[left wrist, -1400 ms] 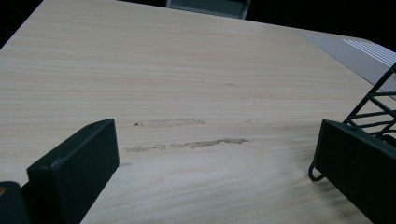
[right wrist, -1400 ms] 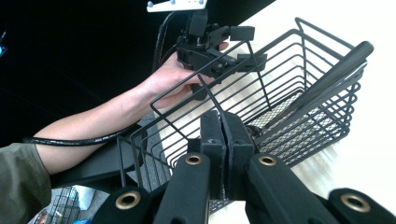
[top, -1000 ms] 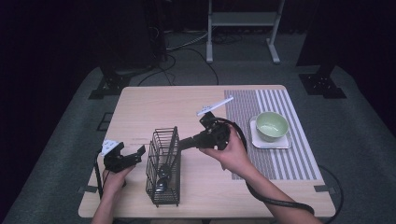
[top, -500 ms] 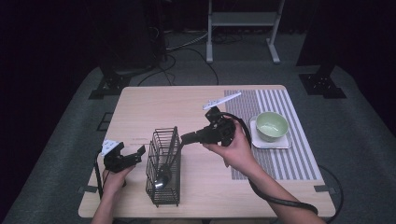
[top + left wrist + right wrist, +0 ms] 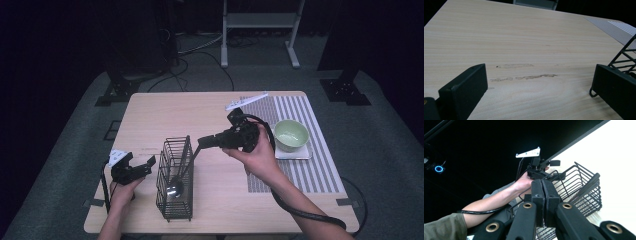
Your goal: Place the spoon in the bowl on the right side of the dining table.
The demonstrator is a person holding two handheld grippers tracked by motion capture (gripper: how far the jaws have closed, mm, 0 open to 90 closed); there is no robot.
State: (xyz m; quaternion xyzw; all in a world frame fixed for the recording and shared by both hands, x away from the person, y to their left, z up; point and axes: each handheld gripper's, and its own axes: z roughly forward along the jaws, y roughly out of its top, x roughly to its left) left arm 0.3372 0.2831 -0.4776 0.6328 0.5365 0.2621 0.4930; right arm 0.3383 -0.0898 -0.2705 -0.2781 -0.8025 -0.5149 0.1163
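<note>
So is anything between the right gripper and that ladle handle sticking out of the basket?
Nothing visible. The ladle leans in the wire basket, and its handle clears the top rim toward the right gripper. The wires enclose only its lower part. The jaws are shut with nothing between them, beside the handle's tip.

You are working in a recording studio or lab: black surroundings enclose a lone wooden table (image 5: 200,110) on grey carpet (image 5: 75,150), with stand feet (image 5: 117,92) and loose cables (image 5: 200,55) behind it.
</note>
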